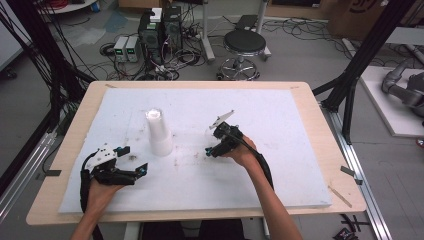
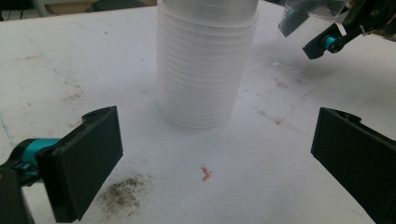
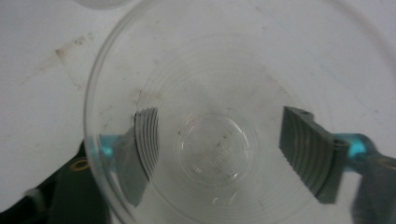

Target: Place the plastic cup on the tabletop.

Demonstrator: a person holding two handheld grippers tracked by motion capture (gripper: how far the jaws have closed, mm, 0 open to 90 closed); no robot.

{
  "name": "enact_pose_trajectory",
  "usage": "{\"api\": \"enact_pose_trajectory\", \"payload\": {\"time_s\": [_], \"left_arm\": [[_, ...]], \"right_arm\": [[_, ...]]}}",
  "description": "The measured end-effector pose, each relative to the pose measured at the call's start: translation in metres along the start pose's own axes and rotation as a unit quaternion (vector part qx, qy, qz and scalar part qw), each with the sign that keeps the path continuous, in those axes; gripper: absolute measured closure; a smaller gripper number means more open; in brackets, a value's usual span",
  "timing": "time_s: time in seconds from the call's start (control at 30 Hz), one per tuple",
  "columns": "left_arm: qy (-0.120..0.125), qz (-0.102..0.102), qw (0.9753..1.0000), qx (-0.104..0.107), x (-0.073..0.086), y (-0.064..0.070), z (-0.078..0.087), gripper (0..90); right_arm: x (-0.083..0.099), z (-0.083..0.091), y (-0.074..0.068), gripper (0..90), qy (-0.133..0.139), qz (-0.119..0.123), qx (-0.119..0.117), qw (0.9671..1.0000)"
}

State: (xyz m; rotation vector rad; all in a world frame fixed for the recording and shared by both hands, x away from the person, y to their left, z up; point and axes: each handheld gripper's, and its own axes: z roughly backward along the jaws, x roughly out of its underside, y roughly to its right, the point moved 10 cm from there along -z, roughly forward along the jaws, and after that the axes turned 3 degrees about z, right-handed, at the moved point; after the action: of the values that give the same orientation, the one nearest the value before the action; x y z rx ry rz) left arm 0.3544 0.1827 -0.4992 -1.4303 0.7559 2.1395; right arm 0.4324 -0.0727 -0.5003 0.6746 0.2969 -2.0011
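Clear plastic — a single cup (image 3: 205,140) is being held at its wall by the right gripper (image 1: 218,148), one jaw inside, one outside, just right of the stack (image 1: 159,131) standing mid-table. One cup, it seems, is already being taken off; setting it down on the foam (image 1: 280,175) is left. Nothing is being held by the left gripper (image 1: 131,160) — jaws wide, facing the stack.

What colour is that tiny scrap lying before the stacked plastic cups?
Orange-red scrap; clearest in the left gripper view.
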Motion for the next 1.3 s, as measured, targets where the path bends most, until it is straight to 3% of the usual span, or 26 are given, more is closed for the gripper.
{"api": "enact_pose_trajectory", "payload": {"time_s": [0.3,0.43,0.63,0.8,0.9,1.07,1.2,1.3], "left_arm": [[-0.001,0.000,1.0000,0.002,0.000,0.000,0.000,2.0],[0.004,0.003,1.0000,0.001,-0.001,0.000,0.001,2.0],[0.008,0.003,1.0000,-0.001,-0.001,-0.001,0.002,2.0],[0.009,0.005,0.9999,-0.004,-0.001,-0.001,0.002,2.0],[0.010,0.007,0.9999,-0.005,-0.001,-0.002,0.002,2.0],[0.013,0.004,0.9999,-0.010,-0.001,-0.002,0.003,2.0],[0.022,0.004,0.9996,-0.014,-0.002,-0.003,0.004,2.0],[0.024,0.007,0.9996,-0.015,-0.003,-0.003,0.005,2.0]], "right_arm": [[0.005,-0.001,-0.001,18.1,0.027,-0.013,-0.002,0.9995],[0.007,0.005,-0.001,18.1,0.040,-0.017,-0.001,0.9991],[0.013,0.024,-0.004,18.1,0.085,-0.019,0.003,0.9962],[0.024,0.044,-0.006,18.1,0.144,-0.029,0.013,0.9891],[0.037,0.055,-0.004,18.1,0.170,-0.037,0.033,0.9842],[0.060,0.068,0.000,18.1,0.200,-0.060,0.057,0.9763],[0.078,0.074,0.005,18.1,0.203,-0.078,0.079,0.9727],[0.090,0.080,0.009,18.1,0.214,-0.086,0.103,0.9675]]}}
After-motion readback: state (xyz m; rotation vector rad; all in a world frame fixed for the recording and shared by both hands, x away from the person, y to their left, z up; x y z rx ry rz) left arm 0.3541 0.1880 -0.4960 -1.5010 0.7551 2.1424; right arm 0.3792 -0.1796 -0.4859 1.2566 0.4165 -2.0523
